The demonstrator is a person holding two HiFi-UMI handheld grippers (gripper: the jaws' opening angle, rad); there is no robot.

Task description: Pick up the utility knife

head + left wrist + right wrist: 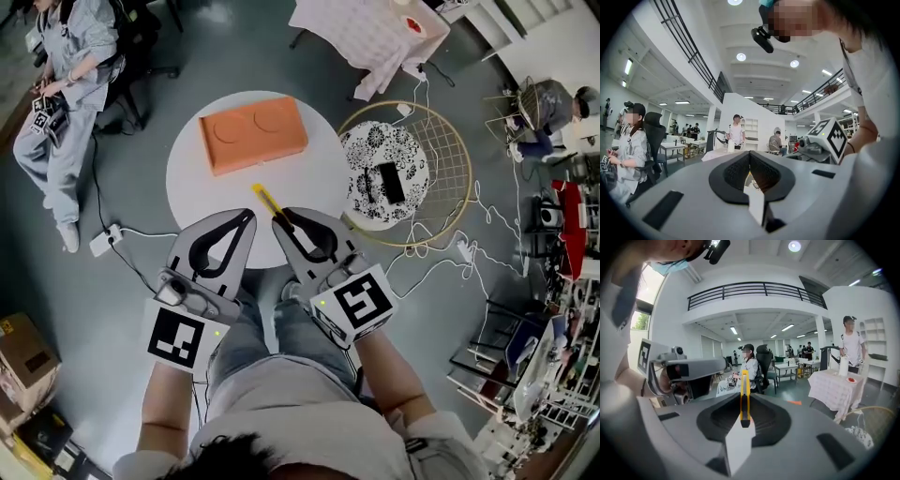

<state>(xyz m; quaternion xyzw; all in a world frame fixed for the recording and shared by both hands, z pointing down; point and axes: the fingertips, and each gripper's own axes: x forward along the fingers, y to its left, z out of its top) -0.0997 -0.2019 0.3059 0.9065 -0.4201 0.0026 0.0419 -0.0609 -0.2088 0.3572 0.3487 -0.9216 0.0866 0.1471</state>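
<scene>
Fingers of the right gripper (744, 401) are clamped on the yellow utility knife (745, 392), its black end seated between the dark pads and its slim body standing out past the fingertips toward 12 o'clock in the right gripper view, in line with a seated person (749, 365) across the room. From the head view the right gripper (278, 218) lies over the 6 o'clock edge of the round white desk (187, 178), and the utility knife (265, 200) juts from it toward 11 o'clock, above the bare top; whether its tip touches the desk cannot be told. An orange tray (253, 133) with two round recesses lies on the desk's far half, toward 12 o'clock, well apart from the knife. The left gripper (248, 214) lies just beside the right one, at its 9 o'clock; the left gripper view shows the fingers of the left gripper (750, 153) closed tip to tip with nothing held between them. At the desk's 3 o'clock stands a round gold wire rack (450, 169) carrying a black-and-white patterned plate (370, 145). At 10 o'clock a person in grey (75, 56) sits on a chair, and a power strip (105, 240) lies on the floor at 8 o'clock.
</scene>
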